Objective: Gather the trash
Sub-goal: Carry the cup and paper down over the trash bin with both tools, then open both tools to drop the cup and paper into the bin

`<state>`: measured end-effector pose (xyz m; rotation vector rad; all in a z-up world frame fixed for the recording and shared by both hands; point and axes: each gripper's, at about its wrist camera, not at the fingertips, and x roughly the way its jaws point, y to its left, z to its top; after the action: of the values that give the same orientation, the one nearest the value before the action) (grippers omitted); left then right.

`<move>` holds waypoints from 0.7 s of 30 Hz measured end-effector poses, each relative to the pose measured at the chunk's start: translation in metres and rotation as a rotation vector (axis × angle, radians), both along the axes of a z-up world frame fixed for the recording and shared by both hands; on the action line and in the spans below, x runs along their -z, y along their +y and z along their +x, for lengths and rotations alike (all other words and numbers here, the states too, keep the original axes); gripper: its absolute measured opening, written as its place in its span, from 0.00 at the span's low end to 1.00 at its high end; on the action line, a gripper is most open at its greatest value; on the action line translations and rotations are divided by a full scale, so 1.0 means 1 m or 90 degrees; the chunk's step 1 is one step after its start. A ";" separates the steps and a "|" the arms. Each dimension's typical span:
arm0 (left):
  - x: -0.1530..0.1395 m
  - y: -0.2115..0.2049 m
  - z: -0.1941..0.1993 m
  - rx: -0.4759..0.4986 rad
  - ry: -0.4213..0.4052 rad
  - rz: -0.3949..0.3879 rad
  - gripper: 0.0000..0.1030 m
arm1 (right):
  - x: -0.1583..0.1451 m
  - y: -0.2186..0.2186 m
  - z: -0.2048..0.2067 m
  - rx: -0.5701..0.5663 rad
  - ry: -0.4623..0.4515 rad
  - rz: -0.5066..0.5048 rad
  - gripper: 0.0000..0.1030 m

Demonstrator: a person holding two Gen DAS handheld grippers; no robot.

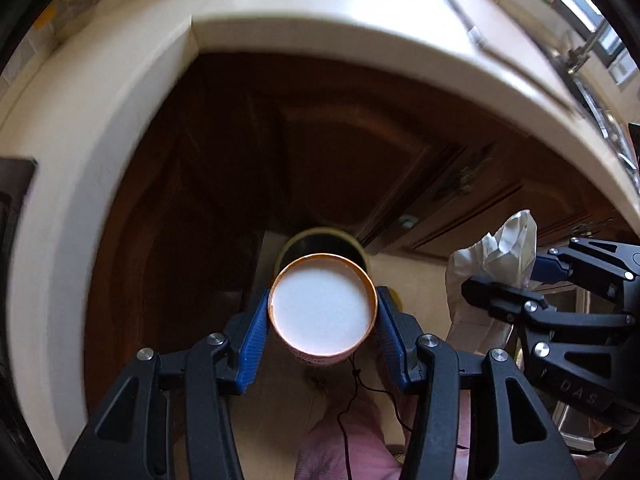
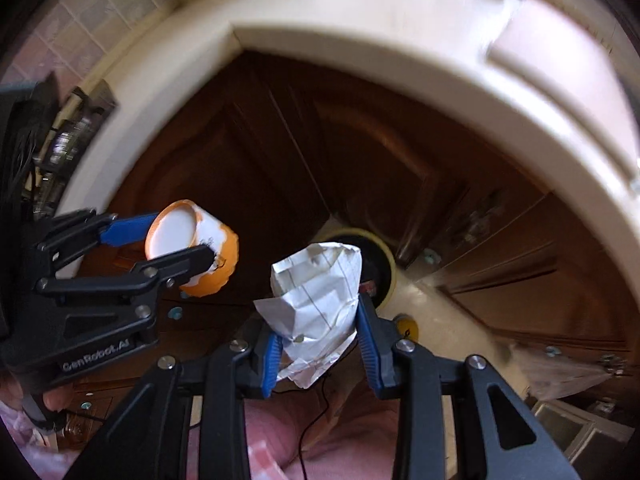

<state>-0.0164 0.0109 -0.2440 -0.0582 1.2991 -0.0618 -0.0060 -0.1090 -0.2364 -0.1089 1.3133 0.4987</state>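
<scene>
My left gripper (image 1: pixel 322 326) is shut on an orange paper cup (image 1: pixel 322 306) with a white inside, its blue pads pressing both sides. The cup (image 2: pixel 192 246) and the left gripper (image 2: pixel 176 240) also show at the left of the right wrist view. My right gripper (image 2: pixel 318 338) is shut on a crumpled white paper (image 2: pixel 316 296) with faint ruled lines. In the left wrist view that paper (image 1: pixel 498 256) sits at the right, held by the right gripper (image 1: pixel 516 276). Below both hangs a round yellow-rimmed bin (image 1: pixel 324 242) with a dark inside, standing on the pale floor; the bin (image 2: pixel 378 264) is partly hidden behind the paper.
A cream countertop edge (image 1: pixel 280 28) curves overhead, with dark brown cabinet doors (image 1: pixel 340 140) beneath it. A person's pink clothing (image 2: pixel 320 432) and a thin black cord fill the bottom. A small yellow object (image 2: pixel 406 326) lies on the floor by the bin.
</scene>
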 end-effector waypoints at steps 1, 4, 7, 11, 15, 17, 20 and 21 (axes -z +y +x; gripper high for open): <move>0.016 0.003 0.002 -0.007 0.012 -0.003 0.48 | 0.014 0.001 0.004 0.001 0.009 0.003 0.33; 0.063 0.007 0.008 -0.021 0.047 -0.004 0.48 | 0.060 0.006 0.017 0.003 0.034 -0.003 0.33; 0.105 0.011 0.016 -0.029 0.070 -0.014 0.48 | 0.101 0.011 0.027 0.001 0.046 -0.011 0.34; 0.157 0.013 0.029 -0.029 0.102 0.004 0.48 | 0.155 0.018 0.040 -0.006 0.068 -0.032 0.36; 0.189 0.015 0.040 -0.027 0.124 0.009 0.49 | 0.192 0.023 0.051 -0.015 0.099 -0.034 0.36; 0.196 0.013 0.046 -0.030 0.126 0.014 0.50 | 0.203 0.027 0.053 -0.019 0.102 -0.032 0.37; 0.202 0.011 0.050 -0.034 0.123 0.033 0.61 | 0.214 0.032 0.058 -0.032 0.105 -0.042 0.40; 0.203 0.011 0.050 -0.035 0.122 0.041 0.68 | 0.216 0.033 0.058 -0.035 0.107 -0.044 0.40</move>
<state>0.0340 0.0218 -0.4473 -0.0454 1.4895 0.0326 0.0519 -0.0761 -0.4526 -0.1627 1.4951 0.5177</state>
